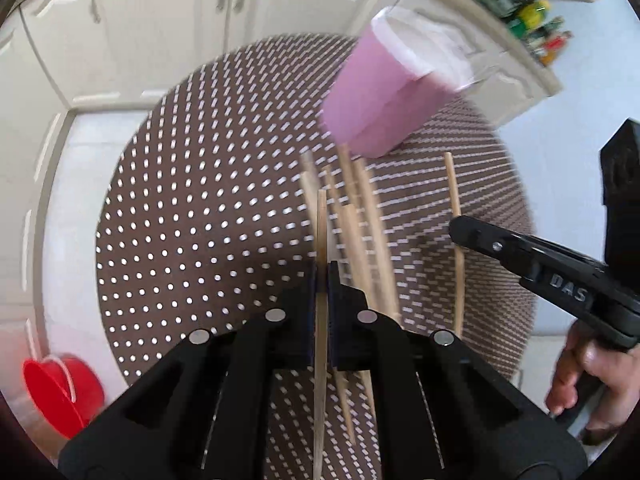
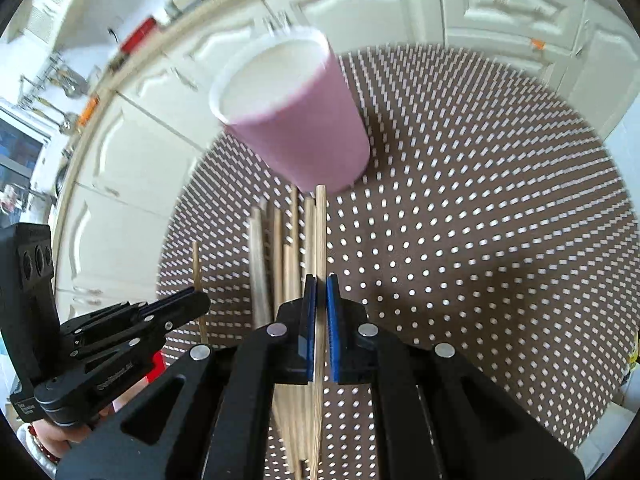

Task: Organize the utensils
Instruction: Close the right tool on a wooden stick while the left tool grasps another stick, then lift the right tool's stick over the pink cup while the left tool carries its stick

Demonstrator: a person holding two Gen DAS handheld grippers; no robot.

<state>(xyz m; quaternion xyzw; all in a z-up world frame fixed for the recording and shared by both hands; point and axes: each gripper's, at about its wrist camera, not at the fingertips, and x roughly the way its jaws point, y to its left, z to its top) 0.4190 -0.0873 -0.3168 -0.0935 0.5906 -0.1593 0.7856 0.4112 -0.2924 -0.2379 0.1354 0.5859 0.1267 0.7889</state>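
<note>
Wooden stick [image 1: 321,240] clamped dead centre in the left gripper [image 1: 321,276], jaws pinched right down on it so there's basically no gap, and the stick runs straight through between the pads and pokes out ahead toward the cup. Same story on the other side: the right gripper [image 2: 321,292] has its blue-edged pads squeezed tight on its own wooden stick [image 2: 320,232], which runs out forward till its tip sits right at the base of the pink cup [image 2: 296,116]. From the left wrist view you can also see the right gripper [image 1: 460,232] coming in from the right edge, nipped onto a stick [image 1: 454,188] that stands apart from the main bunch, with a hand [image 1: 592,364] wrapped round its handle low in the corner. The rest of the loose sticks [image 1: 360,220] lie in a rough bundle on the desk [image 1: 200,220], just beside the held ones, all pointing more or less toward the cup. That desk is round, with a brown cover dotted in white. The cup stands upright at the far end of the bundle, white inside, a bit motion-blurred, and I can't tell if anything's in it. Beyond it are white cabinet doors [image 2: 400,0], and a red bucket-ish thing [image 1: 60,392] sits on the floor off the left edge.
</note>
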